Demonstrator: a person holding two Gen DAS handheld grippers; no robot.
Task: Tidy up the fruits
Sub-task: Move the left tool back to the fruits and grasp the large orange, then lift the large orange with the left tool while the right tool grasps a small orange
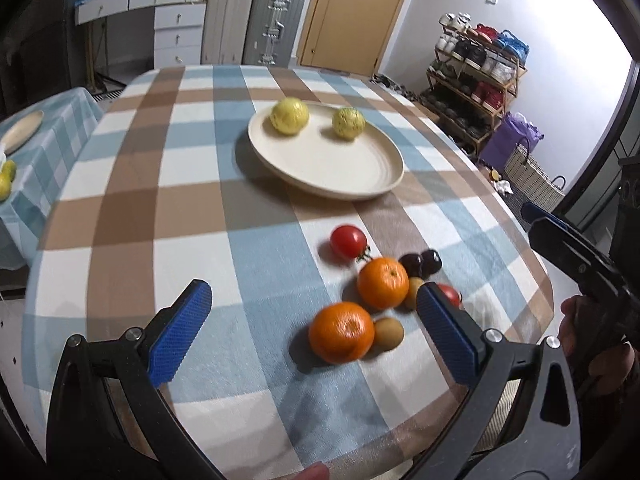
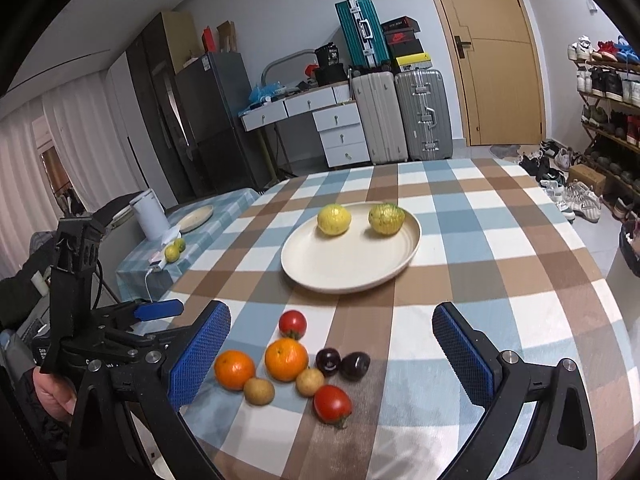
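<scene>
A cream plate (image 1: pixel 332 164) (image 2: pixel 352 264) holds two yellow fruits (image 1: pixel 289 116) (image 2: pixel 334 220) at its far side. Near the table's front lies a cluster: two oranges (image 1: pixel 341 332) (image 2: pixel 286 359), two tomatoes (image 1: pixel 348 241) (image 2: pixel 332 404), two dark plums (image 1: pixel 422 262) (image 2: pixel 340 364) and two small brown fruits (image 1: pixel 388 333) (image 2: pixel 259 391). My left gripper (image 1: pixel 314 316) is open and empty, above the table just in front of the cluster. My right gripper (image 2: pixel 332 344) is open and empty, with the cluster between its fingers in view. The right gripper shows at the left wrist view's right edge (image 1: pixel 580 256).
The checked tablecloth (image 2: pixel 500 248) covers the round table. A second small table (image 2: pixel 208 216) at the left carries a plate, green fruits and a white canister. Suitcases, drawers, a door and a shoe rack stand behind.
</scene>
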